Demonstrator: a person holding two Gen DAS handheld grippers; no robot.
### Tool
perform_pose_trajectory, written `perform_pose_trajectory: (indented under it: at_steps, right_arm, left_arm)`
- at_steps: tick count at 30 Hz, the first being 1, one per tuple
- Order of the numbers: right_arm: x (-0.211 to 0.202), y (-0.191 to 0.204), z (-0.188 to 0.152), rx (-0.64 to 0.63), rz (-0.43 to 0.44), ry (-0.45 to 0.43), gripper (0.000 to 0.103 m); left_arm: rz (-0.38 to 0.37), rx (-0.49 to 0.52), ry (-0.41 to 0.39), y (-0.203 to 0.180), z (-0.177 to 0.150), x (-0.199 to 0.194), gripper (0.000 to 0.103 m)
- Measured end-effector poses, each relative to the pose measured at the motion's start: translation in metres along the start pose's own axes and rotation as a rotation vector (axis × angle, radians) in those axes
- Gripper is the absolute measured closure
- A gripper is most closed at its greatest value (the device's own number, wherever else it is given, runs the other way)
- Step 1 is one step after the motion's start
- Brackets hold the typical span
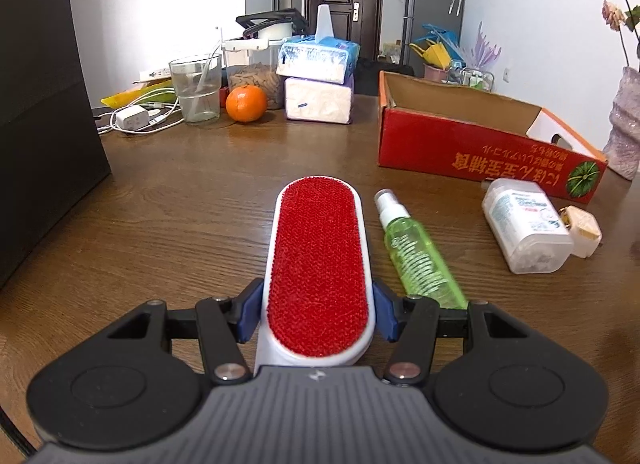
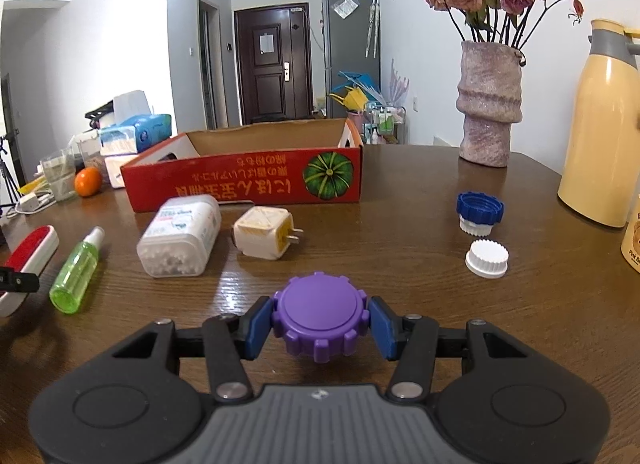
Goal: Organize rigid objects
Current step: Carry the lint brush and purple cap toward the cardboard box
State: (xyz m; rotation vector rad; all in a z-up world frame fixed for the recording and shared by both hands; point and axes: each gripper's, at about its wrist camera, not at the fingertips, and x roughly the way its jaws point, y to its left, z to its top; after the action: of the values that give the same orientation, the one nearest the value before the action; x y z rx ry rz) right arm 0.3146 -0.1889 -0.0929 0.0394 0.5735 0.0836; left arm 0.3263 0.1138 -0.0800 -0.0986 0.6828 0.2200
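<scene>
My left gripper (image 1: 318,316) is shut on a lint brush (image 1: 320,260) with a red velvet face and a white body, its blue pads pressing both long sides. The brush points away from me, low over the wooden table (image 1: 180,223). My right gripper (image 2: 320,324) is shut on a purple ridged cap (image 2: 320,318), with a pad against each side. A green spray bottle (image 1: 416,256), a clear swab box (image 2: 180,240) and a cream plug adapter (image 2: 264,236) lie between the two grippers. An open red cardboard box (image 2: 248,179) stands behind them.
A blue cap stacked on a white one (image 2: 480,207) and a loose white cap (image 2: 487,258) lie right of my right gripper. A vase (image 2: 490,103) and a yellow flask (image 2: 600,123) stand at the far right. An orange (image 1: 246,103), a glass (image 1: 196,87), tissue packs (image 1: 320,83) and chargers (image 1: 132,117) crowd the back left, beside a black box (image 1: 40,103).
</scene>
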Motion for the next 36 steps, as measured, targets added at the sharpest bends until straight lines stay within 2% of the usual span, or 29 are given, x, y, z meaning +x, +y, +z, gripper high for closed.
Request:
perform_pose_trajectory:
  at_steps: [18,36]
  right_arm:
    - [-0.008,0.01,0.029,-0.002,0.052,-0.064,0.051]
    - [0.01,0.02,0.072,-0.016,0.078,-0.12,0.051]
  left_arm:
    - [-0.042,0.051,-0.059,-0.04,0.033,-0.028,0.046]
    - [-0.112,0.062,-0.073,-0.092,0.072,-0.011,0.046]
